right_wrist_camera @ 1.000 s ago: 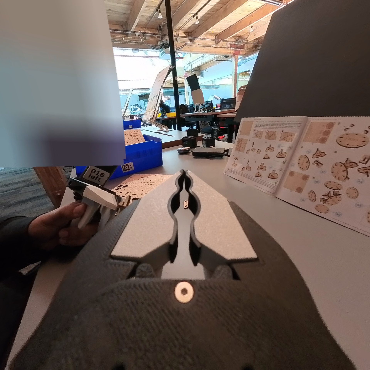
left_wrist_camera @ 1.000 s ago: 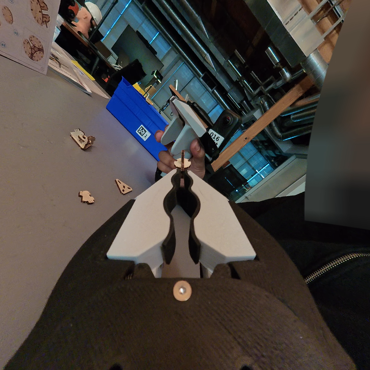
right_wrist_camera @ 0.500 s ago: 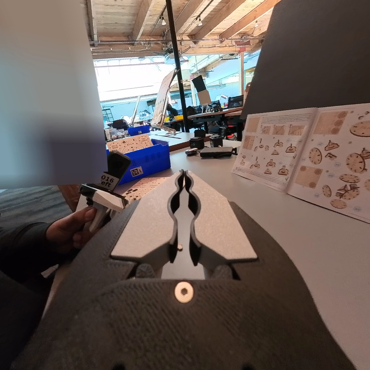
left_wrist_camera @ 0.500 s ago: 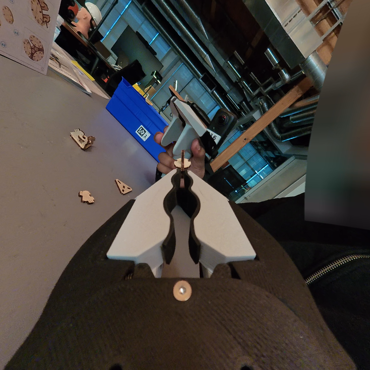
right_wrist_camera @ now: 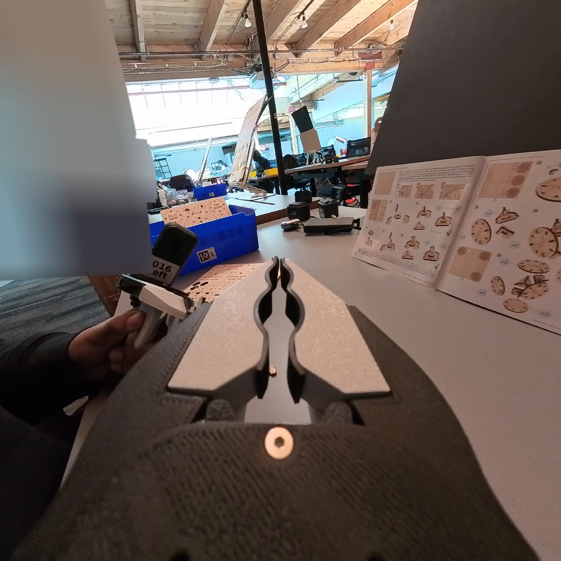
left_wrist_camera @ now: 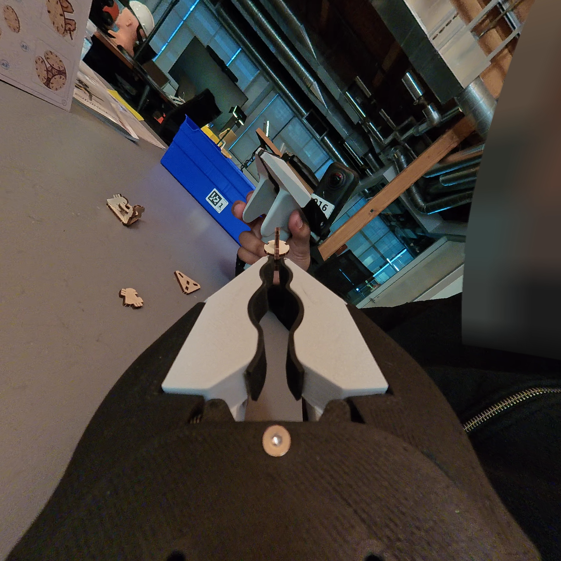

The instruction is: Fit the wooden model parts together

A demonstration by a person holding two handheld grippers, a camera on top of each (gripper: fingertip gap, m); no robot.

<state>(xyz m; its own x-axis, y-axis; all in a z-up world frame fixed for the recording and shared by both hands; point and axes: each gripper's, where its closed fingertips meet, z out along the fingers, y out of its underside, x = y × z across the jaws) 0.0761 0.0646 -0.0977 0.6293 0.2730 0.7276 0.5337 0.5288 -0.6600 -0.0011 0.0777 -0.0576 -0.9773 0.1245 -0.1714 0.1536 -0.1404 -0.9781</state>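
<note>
Left tongs (left_wrist_camera: 275, 263): tips pressed together on a thin wooden strip carrying a small round notched plywood disc (left_wrist_camera: 275, 247). The assembly sticks out just past the tips, held in the air off the grey worktop (left_wrist_camera: 60, 303).

Right tongs (right_wrist_camera: 279, 268): tips pressed together, nothing visible between them. They hover above the worktop. In the left wrist view the right tongs sit just behind the disc, gripped by a hand (left_wrist_camera: 270, 243).

On the worktop near the left tongs: a small triangular plywood piece (left_wrist_camera: 185, 282), a small lobed plywood piece (left_wrist_camera: 131, 298) just beside it, and a small assembled plywood part (left_wrist_camera: 124, 209) farther off. A blue plastic bin (right_wrist_camera: 218, 243) stands toward the far edge with a cut plywood sheet upright in it; a flat perforated plywood sheet (right_wrist_camera: 218, 277) lies in front of the bin. An open illustrated instruction booklet (right_wrist_camera: 455, 224) stands propped at the right side. A flat black device (right_wrist_camera: 329, 224) lies behind, near the far edge.
</note>
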